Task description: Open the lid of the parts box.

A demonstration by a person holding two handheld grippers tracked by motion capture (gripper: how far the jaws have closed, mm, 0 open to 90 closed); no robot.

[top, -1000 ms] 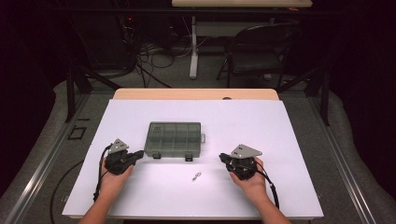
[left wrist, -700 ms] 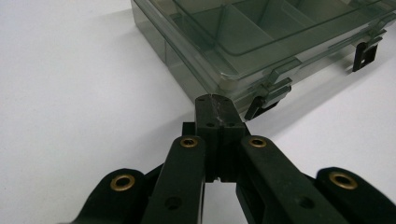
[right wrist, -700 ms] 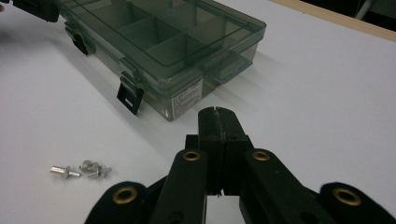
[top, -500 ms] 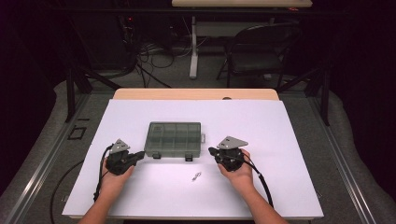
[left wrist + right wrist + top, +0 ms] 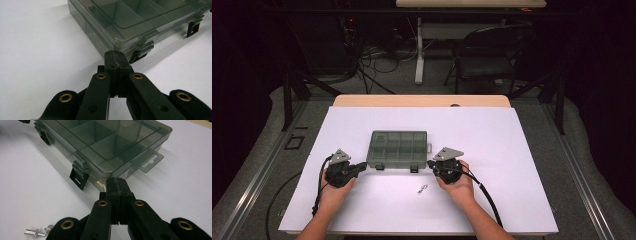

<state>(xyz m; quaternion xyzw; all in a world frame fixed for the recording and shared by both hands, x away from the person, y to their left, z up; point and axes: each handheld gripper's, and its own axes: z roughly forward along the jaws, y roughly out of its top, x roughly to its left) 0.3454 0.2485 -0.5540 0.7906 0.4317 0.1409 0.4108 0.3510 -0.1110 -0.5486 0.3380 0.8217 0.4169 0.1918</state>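
Observation:
A smoky clear compartment box (image 5: 397, 148) lies shut in the middle of the white table (image 5: 512, 150), with two black latches on its front side. My left gripper (image 5: 361, 165) rests at the box's front left corner, jaws shut with nothing between them. In the left gripper view its tips (image 5: 114, 53) sit just short of the box (image 5: 130, 22), beside a latch (image 5: 140, 50). My right gripper (image 5: 431, 163) is shut and empty at the front right corner. In the right gripper view its tips (image 5: 117, 181) almost meet the box (image 5: 105, 145), right of a latch (image 5: 79, 178). Whether either gripper touches the box I cannot tell.
Small metal rivets (image 5: 422, 189) lie loose on the table in front of the box, seen at the lower left as rivets (image 5: 37, 232) in the right gripper view. A clear hang tab (image 5: 147, 160) sticks out from the box's end. A chair (image 5: 492, 55) stands beyond the table.
My right gripper has slid left across the table to the box's front right corner. The left gripper and the box have stayed put.

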